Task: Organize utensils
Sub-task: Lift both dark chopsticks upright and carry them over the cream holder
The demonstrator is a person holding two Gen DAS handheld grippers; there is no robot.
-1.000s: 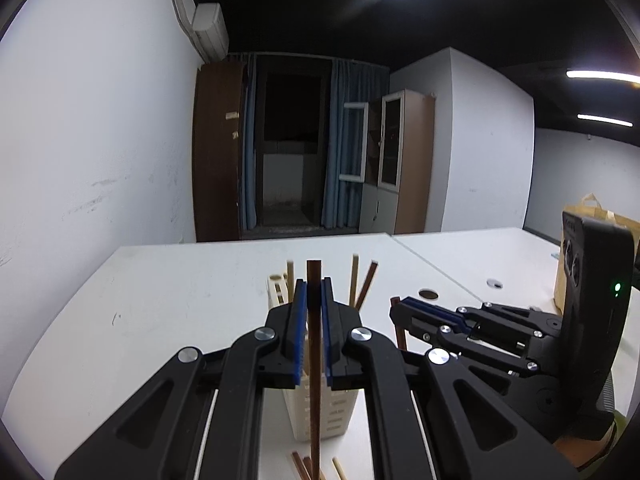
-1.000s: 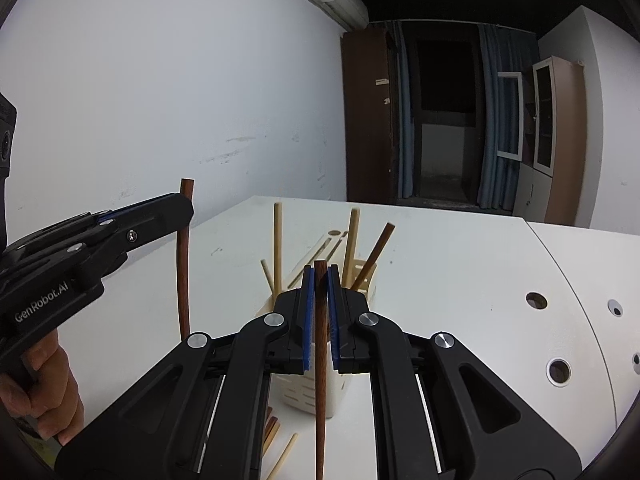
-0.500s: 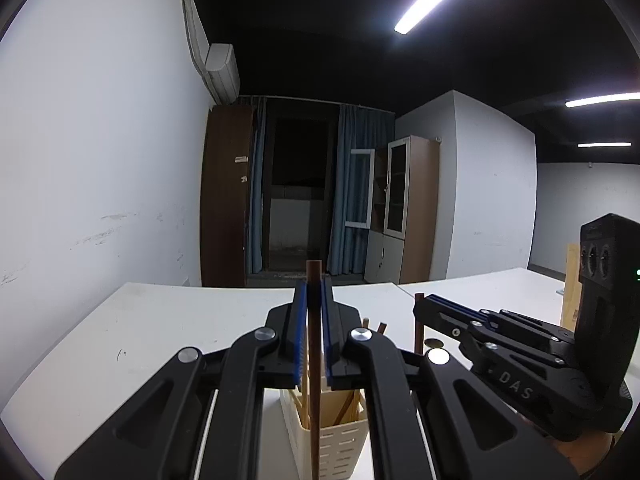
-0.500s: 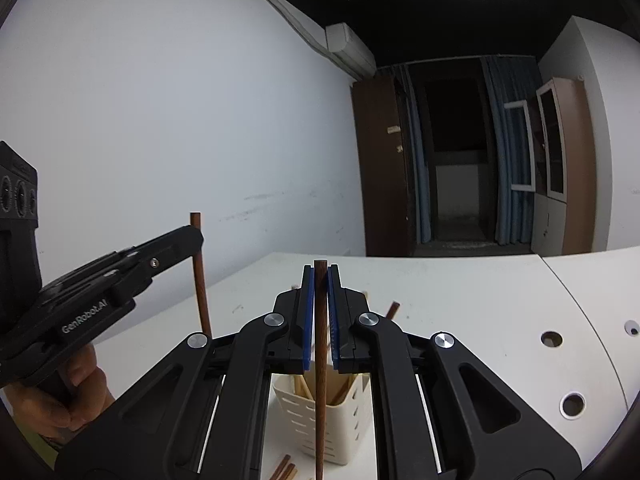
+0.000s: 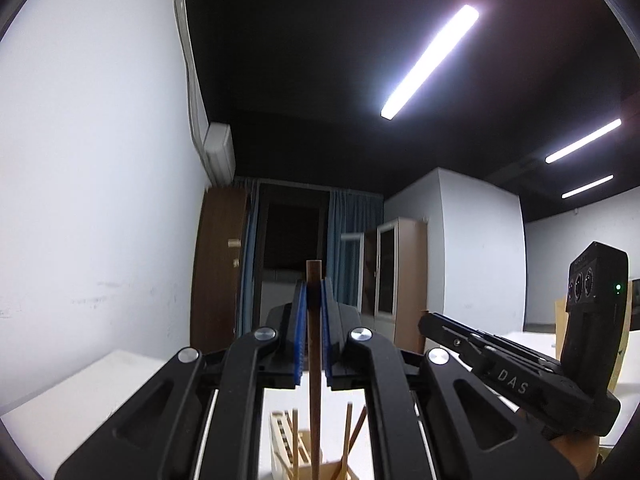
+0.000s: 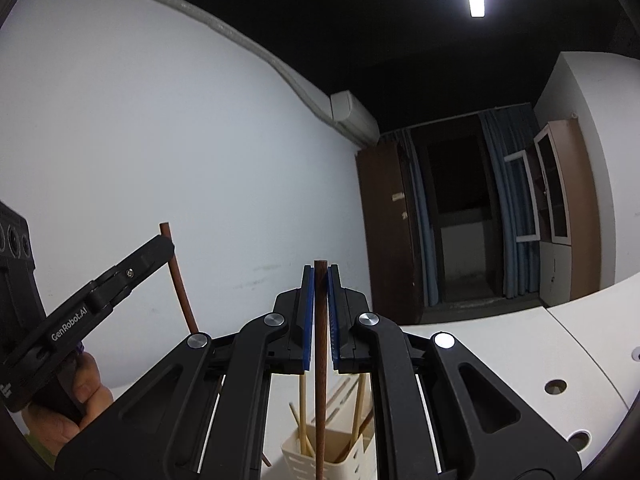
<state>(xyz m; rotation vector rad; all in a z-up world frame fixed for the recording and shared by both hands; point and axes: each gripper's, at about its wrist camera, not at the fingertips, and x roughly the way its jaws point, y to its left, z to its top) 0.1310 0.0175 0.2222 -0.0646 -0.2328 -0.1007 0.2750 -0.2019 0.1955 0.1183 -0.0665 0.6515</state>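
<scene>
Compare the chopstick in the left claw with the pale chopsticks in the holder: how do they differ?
The left claw pinches a dark brown chopstick and holds it upright. The pale chopsticks are light tan, stand loose in the cream holder, and some lean. All are slim straight sticks.

My right hand-held gripper (image 6: 320,280) has open air at twelve o'clock. At six, the cream holder (image 6: 340,460) bristles with upright chopsticks (image 6: 303,412), crowding its mouth. My left hand-held gripper (image 6: 160,246) blocks nine o'clock; bare bench (image 6: 500,344) lies at three.
</scene>
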